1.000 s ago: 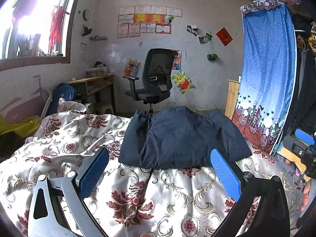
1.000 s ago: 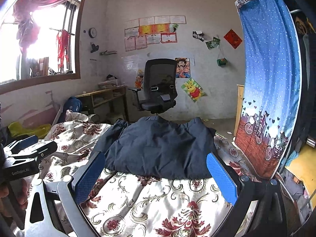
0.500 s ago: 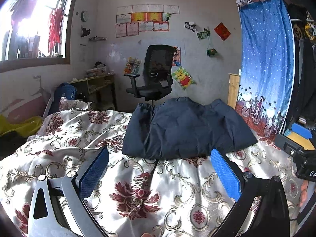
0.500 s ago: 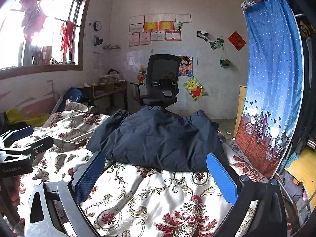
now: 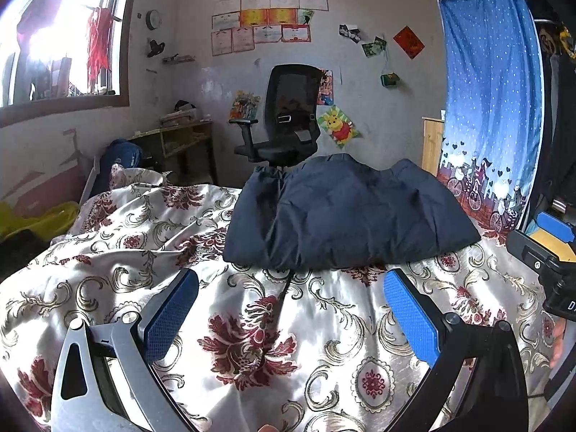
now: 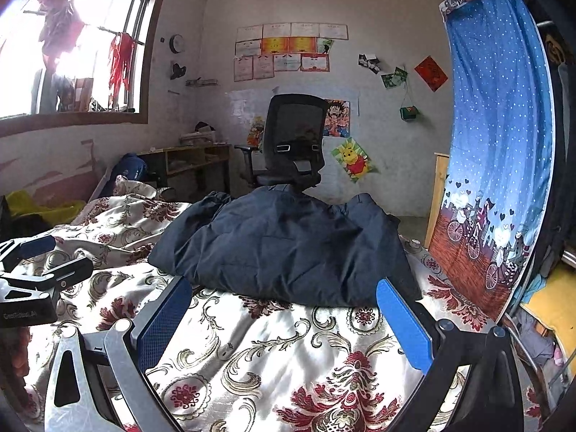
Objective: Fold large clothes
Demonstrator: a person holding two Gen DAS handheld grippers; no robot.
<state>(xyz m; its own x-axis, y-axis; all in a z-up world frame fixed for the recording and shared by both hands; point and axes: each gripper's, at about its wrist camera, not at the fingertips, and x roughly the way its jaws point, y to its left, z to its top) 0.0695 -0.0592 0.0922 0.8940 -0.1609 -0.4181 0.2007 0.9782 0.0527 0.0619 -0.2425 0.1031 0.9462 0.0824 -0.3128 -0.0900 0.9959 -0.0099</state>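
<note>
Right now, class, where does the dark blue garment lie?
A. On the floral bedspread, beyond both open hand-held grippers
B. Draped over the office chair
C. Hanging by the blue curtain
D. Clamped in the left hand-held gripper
A: the garment rests on the bedspread, untouched by either gripper.

Left claw [image 5: 288, 309] and right claw [image 6: 284, 318], both agape, empty.

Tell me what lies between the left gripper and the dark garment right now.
Only bare floral bedspread lies between the open left gripper and the navy garment, clearest in the left wrist view.
</note>
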